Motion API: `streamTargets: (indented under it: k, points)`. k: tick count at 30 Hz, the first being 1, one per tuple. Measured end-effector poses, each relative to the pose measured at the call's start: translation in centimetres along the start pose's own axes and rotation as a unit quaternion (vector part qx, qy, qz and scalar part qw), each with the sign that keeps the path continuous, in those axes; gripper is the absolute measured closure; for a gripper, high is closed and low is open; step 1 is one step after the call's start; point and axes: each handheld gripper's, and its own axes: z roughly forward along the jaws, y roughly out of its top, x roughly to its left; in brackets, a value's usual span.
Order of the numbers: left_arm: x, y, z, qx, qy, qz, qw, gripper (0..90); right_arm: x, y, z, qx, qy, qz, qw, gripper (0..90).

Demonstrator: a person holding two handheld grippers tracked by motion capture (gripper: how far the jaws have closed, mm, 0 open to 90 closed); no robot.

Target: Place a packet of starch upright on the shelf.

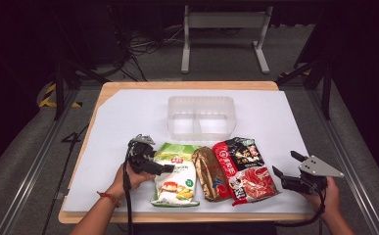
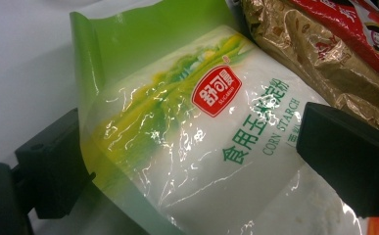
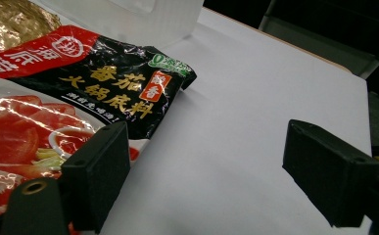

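Three packets lie side by side near the table's front edge: a green and white corn starch bag [image 1: 176,176], a gold packet [image 1: 210,174] and a red and black hotpot-base packet [image 1: 243,166]. My left gripper [image 1: 163,166] reaches in from the left over the starch bag's upper part. Its jaws stand open on either side of the corn starch bag [image 2: 201,147], with the left gripper [image 2: 201,161] not closed on it. My right gripper [image 1: 287,164] is open just right of the red packet. In the right gripper view, the right gripper [image 3: 209,174] spans bare white sheet beside the hotpot-base packet [image 3: 79,93].
A clear plastic two-compartment container [image 1: 201,105] stands behind the packets at mid-table. The white sheet [image 1: 128,117] covers a wooden table [image 1: 187,85]. A metal frame leg [image 1: 187,44] and cables lie on the floor beyond.
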Motion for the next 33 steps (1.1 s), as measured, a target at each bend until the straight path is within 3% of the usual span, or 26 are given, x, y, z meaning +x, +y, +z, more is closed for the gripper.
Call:
streamTargets:
  k: [1,5,6,8,9,14,17,20,25,33]
  points:
    - [0.0,0.0,0.0,0.002,-0.005,0.008,1.0,15.9,0.0,0.0,0.1,0.0,0.007,0.005,1.0,18.1]
    - [-0.2,0.1,0.2,0.005,0.008,0.009,0.9999,22.3,0.1,0.0,0.2,0.004,0.01,0.001,0.9999,18.0]
    - [-0.4,0.1,0.3,0.004,0.023,0.015,0.9996,30.2,0.2,0.1,0.2,0.002,0.014,0.002,0.9999,18.0]
    - [-0.5,0.1,0.3,0.005,0.026,0.016,0.9995,34.5,0.2,0.1,0.2,0.002,0.014,0.002,0.9999,18.0]
    - [-0.5,0.1,0.3,0.005,0.026,0.014,0.9995,41.8,0.2,0.2,0.2,0.001,0.015,0.003,0.9999,18.0]
    - [-0.3,0.1,0.5,0.011,0.018,0.002,0.9998,69.8,0.2,0.1,0.3,0.003,0.022,0.007,0.9997,18.0]
    - [0.2,0.1,0.4,0.01,0.004,-0.016,0.9998,78.9,0.2,0.0,0.2,0.004,0.022,0.005,0.9997,18.0]
    - [0.2,0.3,0.4,0.014,0.001,-0.011,0.9998,82.3,0.2,0.0,0.2,0.004,0.022,0.007,0.9997,18.0]
    - [-0.2,0.0,-0.1,-0.001,0.005,0.005,1.0,85.7,0.2,0.0,0.2,0.003,0.022,0.005,0.9997,18.0]
    - [-1.4,-0.2,-1.9,-0.05,0.014,0.012,0.9986,86.8,0.0,0.0,-0.1,0.0,0.018,0.006,0.9998,18.1]
